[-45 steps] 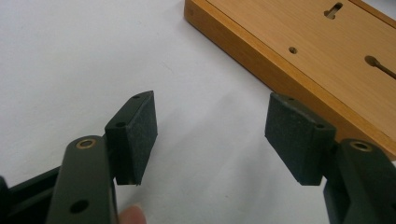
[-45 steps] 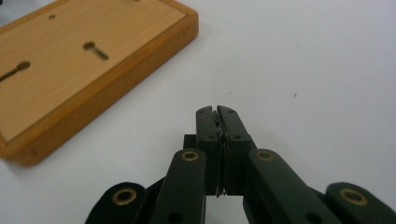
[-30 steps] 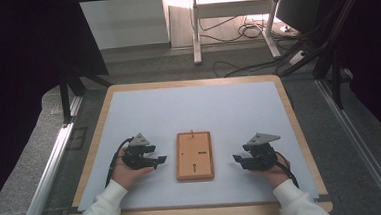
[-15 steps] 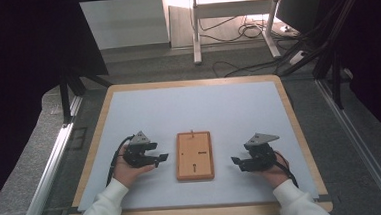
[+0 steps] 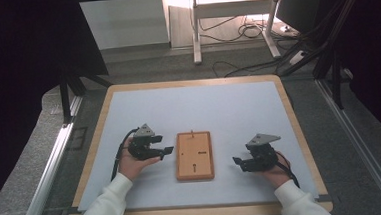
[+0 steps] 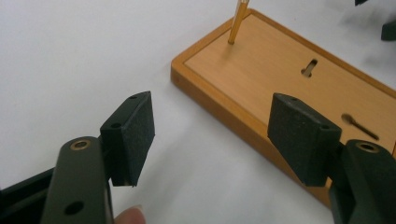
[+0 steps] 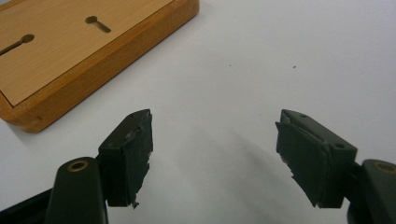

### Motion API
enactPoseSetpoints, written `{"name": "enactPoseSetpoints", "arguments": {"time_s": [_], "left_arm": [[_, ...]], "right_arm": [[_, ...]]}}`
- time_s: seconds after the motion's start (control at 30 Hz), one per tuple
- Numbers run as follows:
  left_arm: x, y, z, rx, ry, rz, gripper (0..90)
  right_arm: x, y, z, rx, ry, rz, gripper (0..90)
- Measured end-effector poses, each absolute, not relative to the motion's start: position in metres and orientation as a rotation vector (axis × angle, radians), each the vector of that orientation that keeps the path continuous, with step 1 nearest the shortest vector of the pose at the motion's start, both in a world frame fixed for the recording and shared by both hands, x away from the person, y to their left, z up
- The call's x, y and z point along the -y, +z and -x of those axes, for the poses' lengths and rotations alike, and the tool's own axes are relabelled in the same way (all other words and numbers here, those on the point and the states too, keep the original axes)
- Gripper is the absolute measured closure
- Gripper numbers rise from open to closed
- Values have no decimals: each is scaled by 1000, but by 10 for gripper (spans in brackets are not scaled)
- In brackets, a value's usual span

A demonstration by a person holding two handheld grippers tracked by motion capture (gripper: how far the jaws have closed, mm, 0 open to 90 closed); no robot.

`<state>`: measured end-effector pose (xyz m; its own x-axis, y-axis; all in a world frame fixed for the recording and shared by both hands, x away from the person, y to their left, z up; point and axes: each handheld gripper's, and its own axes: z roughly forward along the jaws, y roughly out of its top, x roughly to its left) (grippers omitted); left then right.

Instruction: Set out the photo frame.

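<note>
Wooden board (image 5: 194,156), one only, lies flat near the middle of the white mat (image 5: 198,107), its long side running from 12 to 6 o'clock. It is a honey-coloured rectangular block with a raised rim, two keyhole-shaped slots (image 6: 309,67) cut in its face, and one thin amber peg (image 6: 237,23) standing near its 12 o'clock end. Two grippers flank it. At its 9 o'clock, just beside it, the left gripper (image 5: 159,151) has its jaws spread wide with nothing between them; one jaw hangs over the board's near edge. At its 3 o'clock, a little farther off, the right gripper (image 5: 239,163) has just been opening its jaws, and they stand spread over bare mat, holding nothing.
</note>
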<state>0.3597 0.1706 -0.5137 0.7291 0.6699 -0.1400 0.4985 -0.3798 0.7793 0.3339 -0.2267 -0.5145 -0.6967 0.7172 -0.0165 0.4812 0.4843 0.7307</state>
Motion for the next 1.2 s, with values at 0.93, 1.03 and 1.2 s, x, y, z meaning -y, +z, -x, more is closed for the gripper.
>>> {"name": "enactPoseSetpoints", "arguments": {"time_s": [0.93,1.03,1.2], "left_arm": [[-116,-507,-397,-752,242,-2115,397],[-110,-507,-399,-736,246,-2127,421],[-100,-510,-404,-724,261,-2137,456]], "right_arm": [[224,-517,-326,-2426,1019,-954,276],[224,-519,-326,-2430,1012,-945,276],[223,-520,-327,-2432,1010,-945,276]]}}
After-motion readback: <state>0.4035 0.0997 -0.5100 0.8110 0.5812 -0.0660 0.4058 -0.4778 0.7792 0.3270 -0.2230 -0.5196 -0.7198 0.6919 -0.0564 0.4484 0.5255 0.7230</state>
